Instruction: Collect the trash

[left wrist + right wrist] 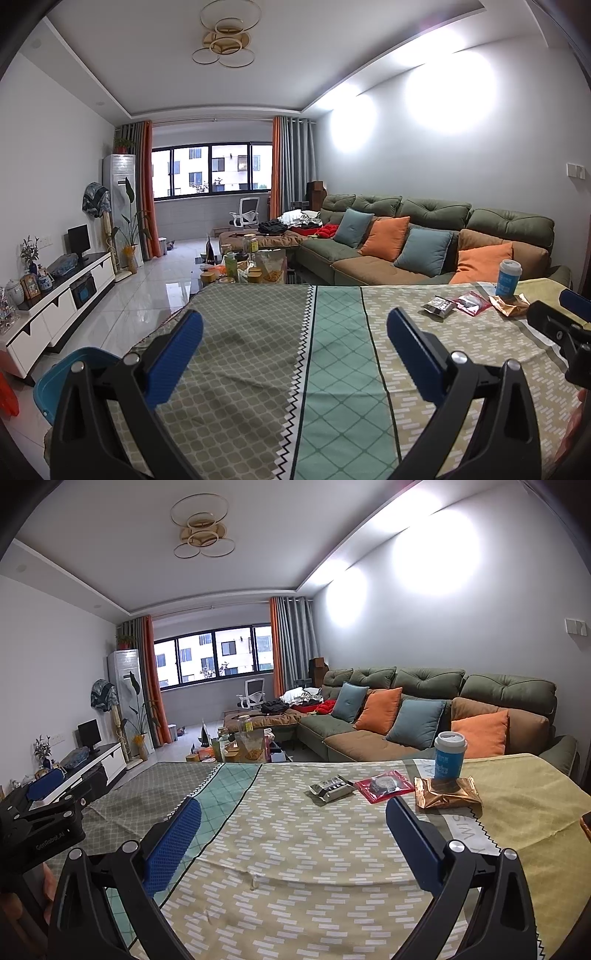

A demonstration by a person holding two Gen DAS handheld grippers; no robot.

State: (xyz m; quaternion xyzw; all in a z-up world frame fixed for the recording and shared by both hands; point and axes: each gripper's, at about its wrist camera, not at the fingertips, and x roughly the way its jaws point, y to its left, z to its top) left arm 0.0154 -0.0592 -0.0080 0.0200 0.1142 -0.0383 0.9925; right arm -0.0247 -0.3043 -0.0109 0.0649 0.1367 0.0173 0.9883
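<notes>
The left gripper is hanging low in the left wrist picture. Its two blue fingers are standing wide apart. Nothing is sitting between them, and they are touching nothing. Under them the patterned tablecloth is lying flat on the table.

The right gripper is hanging low in the right wrist picture. Its blue fingers are also spread wide and are gripping nothing.

The trash is lying in a row at the middle right of the right wrist picture. A silver wrapper is lying at the left end. A red wrapper is lying just beside it. A gold wrapper is lying at the right end, just above the right finger's tip in the picture. A blue cup with a white lid is standing upright just behind the gold wrapper.

In the left wrist picture, a blue bin is showing at the lower left, beside the table. A green sofa with orange and blue pillows is sitting behind the table.
</notes>
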